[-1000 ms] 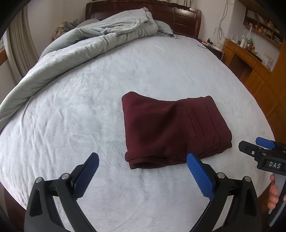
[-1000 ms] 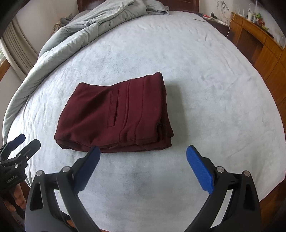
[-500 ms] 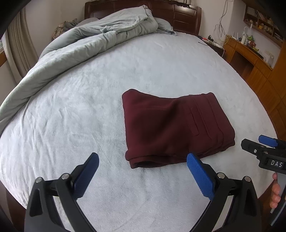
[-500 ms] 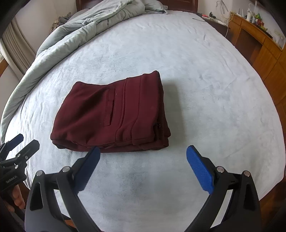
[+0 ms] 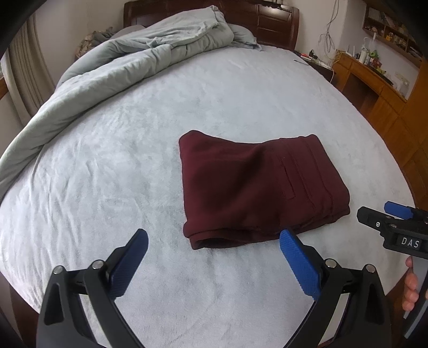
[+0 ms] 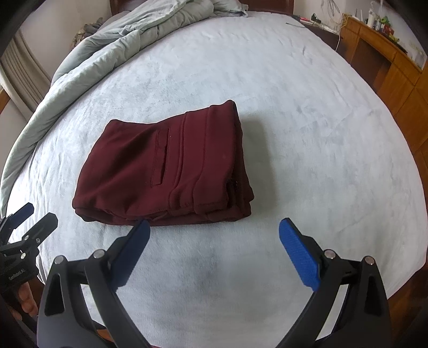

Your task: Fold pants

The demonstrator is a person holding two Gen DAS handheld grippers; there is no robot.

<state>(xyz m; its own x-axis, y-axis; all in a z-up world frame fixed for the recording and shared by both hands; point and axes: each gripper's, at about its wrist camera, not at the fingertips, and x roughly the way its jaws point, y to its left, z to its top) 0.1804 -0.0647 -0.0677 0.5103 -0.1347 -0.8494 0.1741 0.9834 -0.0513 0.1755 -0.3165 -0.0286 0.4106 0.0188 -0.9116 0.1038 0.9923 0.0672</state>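
Note:
Dark maroon pants [image 5: 256,187] lie folded into a compact rectangle on the pale grey bed sheet [image 5: 133,174]; a back pocket slit faces up. They also show in the right wrist view [image 6: 168,168]. My left gripper [image 5: 214,238] is open and empty, held just short of the bundle's near edge. My right gripper [image 6: 214,227] is open and empty, also just short of the near edge. The right gripper shows at the right edge of the left wrist view [image 5: 393,222]; the left gripper shows at the left edge of the right wrist view [image 6: 26,224].
A rumpled grey duvet [image 5: 128,64] lies along the bed's far left side. A dark wooden headboard [image 5: 270,24] is at the back. Wooden cabinets and a cluttered desk [image 5: 379,88] stand to the right of the bed.
Both grippers have drawn back slightly toward the foot of the bed. The folded pants have not moved. Both stay open.

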